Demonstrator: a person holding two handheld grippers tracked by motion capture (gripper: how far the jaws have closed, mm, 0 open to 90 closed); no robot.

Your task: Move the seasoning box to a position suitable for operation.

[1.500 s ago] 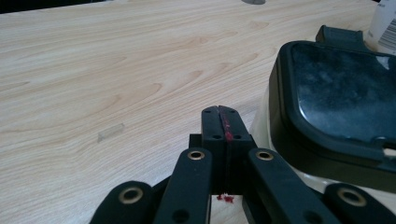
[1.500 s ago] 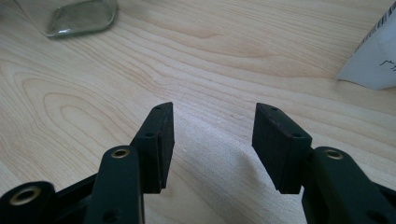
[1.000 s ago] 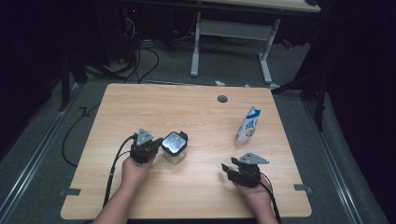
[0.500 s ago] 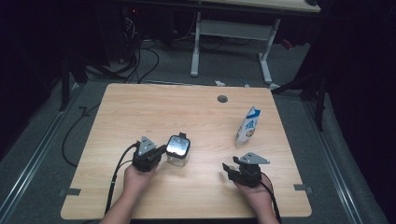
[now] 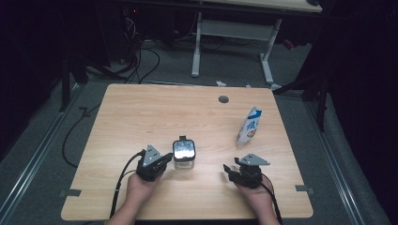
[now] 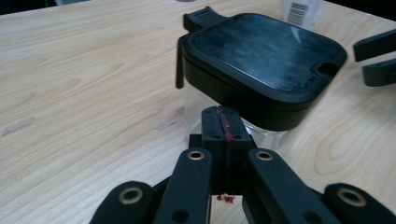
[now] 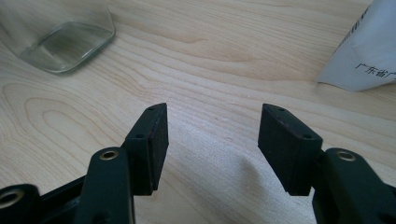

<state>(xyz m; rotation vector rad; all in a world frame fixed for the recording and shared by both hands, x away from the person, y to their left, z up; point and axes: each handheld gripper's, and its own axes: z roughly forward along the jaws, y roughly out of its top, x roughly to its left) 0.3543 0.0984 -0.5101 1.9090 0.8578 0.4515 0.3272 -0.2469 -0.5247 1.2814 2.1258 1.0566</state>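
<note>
A clear square jar [image 5: 184, 153] with a black snap lid [image 6: 261, 51] stands on the wooden table [image 5: 141, 112], near the front at centre. My left gripper [image 5: 167, 159] is shut with nothing in it. Its closed tips [image 6: 222, 122] sit right against the jar's glass wall, under the lid. My right gripper [image 5: 230, 169] lies to the right of the jar, apart from it. Its jaws have just been opening and stand open [image 7: 212, 140] over bare wood, nothing between them. A white and blue carton [image 5: 248, 125] stands further back on the right.
A round cable hole [image 5: 223, 99] marks the table's far side. The jar's glass base [image 7: 65, 42] and the carton's corner [image 7: 369, 51] lie ahead of the right jaws. Cables and a desk frame [image 5: 234, 33] are on the floor beyond the table.
My left hand has moved right with its shut jaws at the jar, and the jar has slid right and slightly nearer. The right jaws have spread a little wider; that hand stayed put.
</note>
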